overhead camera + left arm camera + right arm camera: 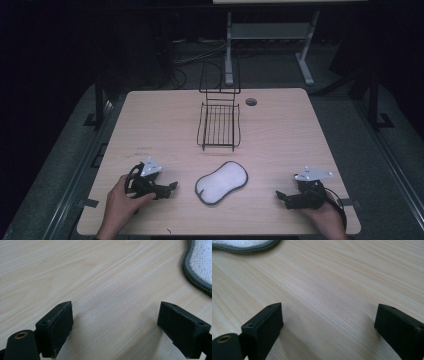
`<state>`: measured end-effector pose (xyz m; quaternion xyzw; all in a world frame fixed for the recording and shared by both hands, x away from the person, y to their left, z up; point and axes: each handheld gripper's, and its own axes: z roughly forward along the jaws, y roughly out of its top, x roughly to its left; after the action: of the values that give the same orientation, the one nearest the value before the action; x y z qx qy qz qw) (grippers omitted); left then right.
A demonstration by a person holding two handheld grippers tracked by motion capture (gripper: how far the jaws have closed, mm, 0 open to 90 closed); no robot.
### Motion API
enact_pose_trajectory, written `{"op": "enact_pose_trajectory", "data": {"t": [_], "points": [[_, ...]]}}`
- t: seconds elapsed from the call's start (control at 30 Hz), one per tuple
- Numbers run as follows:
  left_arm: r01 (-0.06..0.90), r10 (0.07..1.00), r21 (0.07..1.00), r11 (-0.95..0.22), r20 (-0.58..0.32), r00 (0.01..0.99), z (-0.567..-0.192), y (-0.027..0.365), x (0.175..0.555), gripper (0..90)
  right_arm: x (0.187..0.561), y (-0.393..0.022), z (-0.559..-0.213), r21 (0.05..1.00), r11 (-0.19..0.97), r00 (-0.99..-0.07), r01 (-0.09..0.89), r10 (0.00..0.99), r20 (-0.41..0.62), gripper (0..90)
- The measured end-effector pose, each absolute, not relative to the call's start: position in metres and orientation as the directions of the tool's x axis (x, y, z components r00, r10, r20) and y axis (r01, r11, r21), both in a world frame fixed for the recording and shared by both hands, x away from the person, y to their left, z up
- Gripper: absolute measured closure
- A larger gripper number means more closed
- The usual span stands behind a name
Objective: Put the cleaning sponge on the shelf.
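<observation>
Resting on the table [150,115] in the high view, the left gripper [172,186] and right gripper [280,195] flank a white scrubbing pad [221,182], wire rack [219,125] at twelve o'clock. Left gripper view: jaws apart, pad at two o'clock. Right gripper view: jaws apart, pad at eleven o'clock.

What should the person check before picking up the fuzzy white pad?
1. Left gripper fingers apart with nothing between them: ok.
2. Right gripper fingers apart with nothing between them: ok.
3. White pad lying flat on the table, between the two grippers: ok.
4. Nothing resting on the pad: ok.
5. Wire rack empty and standing clear behind the pad: ok.
6. Either gripper touching the pad yet: not ok, both sit apart from it.
</observation>
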<state>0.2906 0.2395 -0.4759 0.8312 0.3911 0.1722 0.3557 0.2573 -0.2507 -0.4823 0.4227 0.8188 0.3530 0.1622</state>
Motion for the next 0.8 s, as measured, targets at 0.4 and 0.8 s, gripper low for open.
{"op": "enact_pose_trajectory", "data": {"t": [0.4, 0.8], "points": [[0.528, 0.773, 0.726, -0.441, 0.009, 0.635, -0.476, 0.24, 0.291, 12.3, 0.258, -0.249, -0.474, 0.697, 0.381, -0.586, 0.608, 0.807, 0.07, 21.5], [0.528, 0.773, 0.726, -0.442, 0.009, 0.635, -0.476, 0.24, 0.291, 12.3, 0.259, -0.24, -0.45, 0.726, 0.373, -0.638, 0.578, 0.761, 0.116, 65.8]]}}
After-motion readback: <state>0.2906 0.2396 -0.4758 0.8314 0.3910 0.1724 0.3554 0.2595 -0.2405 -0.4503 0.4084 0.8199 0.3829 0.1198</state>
